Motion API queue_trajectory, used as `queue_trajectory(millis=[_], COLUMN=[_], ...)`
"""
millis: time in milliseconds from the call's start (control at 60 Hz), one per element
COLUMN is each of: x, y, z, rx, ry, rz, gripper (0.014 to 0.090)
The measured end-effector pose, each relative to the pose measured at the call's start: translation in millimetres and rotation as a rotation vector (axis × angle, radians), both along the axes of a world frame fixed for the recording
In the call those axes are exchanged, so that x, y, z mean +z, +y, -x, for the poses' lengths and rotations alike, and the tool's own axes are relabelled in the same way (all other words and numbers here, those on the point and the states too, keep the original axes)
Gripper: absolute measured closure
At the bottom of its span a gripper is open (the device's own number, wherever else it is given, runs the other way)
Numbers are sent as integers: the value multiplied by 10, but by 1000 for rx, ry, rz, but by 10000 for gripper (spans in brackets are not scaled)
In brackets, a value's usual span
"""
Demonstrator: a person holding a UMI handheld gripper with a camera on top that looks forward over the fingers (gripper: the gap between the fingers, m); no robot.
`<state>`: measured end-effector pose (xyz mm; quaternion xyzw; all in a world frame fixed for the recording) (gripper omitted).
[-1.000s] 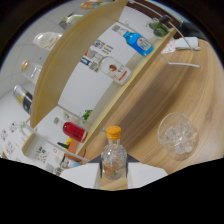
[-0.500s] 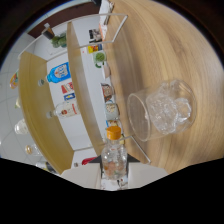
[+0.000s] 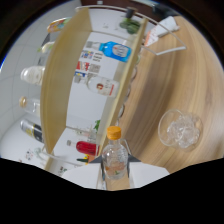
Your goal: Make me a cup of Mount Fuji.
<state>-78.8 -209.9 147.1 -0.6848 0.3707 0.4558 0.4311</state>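
The fingers pinch 1 clear bottle (image 3: pixel 115 162) with an orange cap at 6 o'clock, carried tilted over the worktop (image 3: pixel 200 90). A glass of ice (image 3: pixel 180 129) waits at 3 o'clock; it looks unpoured, so I judge mixing has barely begun

Clear bottle (image 3: pixel 115 159) with orange cap, upright between the fingers; clear glass (image 3: pixel 180 129) holding ice, standing on the wooden counter beyond, well apart.

One orange-capped bottle (image 3: pixel 115 157) and one glass of ice (image 3: pixel 180 128) were there. The shelf (image 3: pixel 117 95) carried one blue bottle (image 3: pixel 116 50) and one red bottle (image 3: pixel 87 147).
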Motion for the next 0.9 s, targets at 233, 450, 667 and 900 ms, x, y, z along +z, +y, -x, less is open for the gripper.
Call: queue_trajectory(millis=[233,450,667,900], x=[58,-638,-1187,-1350], y=[74,114,84,94], z=[532,1074,1151,1208], rx=[123,262,335,359], ry=[-823,-1144,-1206,-1191], rz=[-177,-136,15,66], gripper=[692,693,694,690])
